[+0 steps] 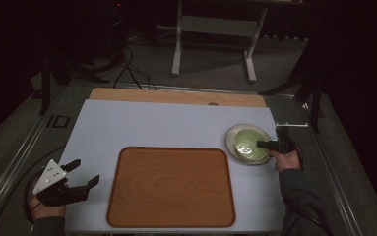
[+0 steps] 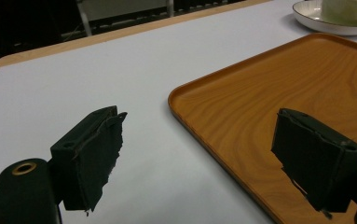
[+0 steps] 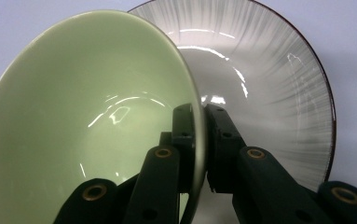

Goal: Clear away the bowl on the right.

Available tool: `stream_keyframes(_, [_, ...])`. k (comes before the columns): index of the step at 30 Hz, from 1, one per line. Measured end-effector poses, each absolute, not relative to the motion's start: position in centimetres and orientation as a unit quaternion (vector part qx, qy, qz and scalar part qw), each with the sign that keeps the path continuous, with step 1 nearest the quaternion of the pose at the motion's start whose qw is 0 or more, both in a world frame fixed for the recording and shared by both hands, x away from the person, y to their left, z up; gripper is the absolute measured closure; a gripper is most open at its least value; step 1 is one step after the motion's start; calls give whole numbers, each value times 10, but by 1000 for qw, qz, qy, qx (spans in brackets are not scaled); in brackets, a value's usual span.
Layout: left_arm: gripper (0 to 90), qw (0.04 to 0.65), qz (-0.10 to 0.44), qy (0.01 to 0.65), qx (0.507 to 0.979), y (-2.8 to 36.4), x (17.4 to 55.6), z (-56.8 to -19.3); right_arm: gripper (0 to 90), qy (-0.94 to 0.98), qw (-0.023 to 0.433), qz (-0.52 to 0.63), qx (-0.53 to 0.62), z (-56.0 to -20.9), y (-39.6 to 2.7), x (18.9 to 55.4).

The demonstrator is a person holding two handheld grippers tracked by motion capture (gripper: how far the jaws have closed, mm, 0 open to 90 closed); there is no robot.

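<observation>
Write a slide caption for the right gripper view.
Right gripper clamps the green bowl's rim above a striped plate.

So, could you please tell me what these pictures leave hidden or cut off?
- Green bowl: its left and lower rim is cut off by the right gripper view's edges.
- Plate: cut by the left gripper view's top edge.
- Right gripper: fingers too small and dark in the high view.

text: I read none | labels, brands, numbers, signs: I find none legible on the green bowl (image 3: 87, 126), the striped plate (image 3: 278, 84) or the wooden tray (image 1: 171, 187)
</observation>
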State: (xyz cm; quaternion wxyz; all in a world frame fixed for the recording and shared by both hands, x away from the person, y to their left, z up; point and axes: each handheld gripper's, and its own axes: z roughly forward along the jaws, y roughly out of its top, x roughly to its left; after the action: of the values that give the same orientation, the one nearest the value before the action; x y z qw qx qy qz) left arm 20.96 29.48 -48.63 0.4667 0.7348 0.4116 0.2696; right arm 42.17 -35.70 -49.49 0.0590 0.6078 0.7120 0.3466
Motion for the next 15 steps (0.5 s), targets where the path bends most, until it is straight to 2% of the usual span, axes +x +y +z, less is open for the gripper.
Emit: stream_keyframes(15, [159, 467, 270, 411, 735, 295, 209, -486, 831, 700, 54, 362, 613, -493, -356, 417])
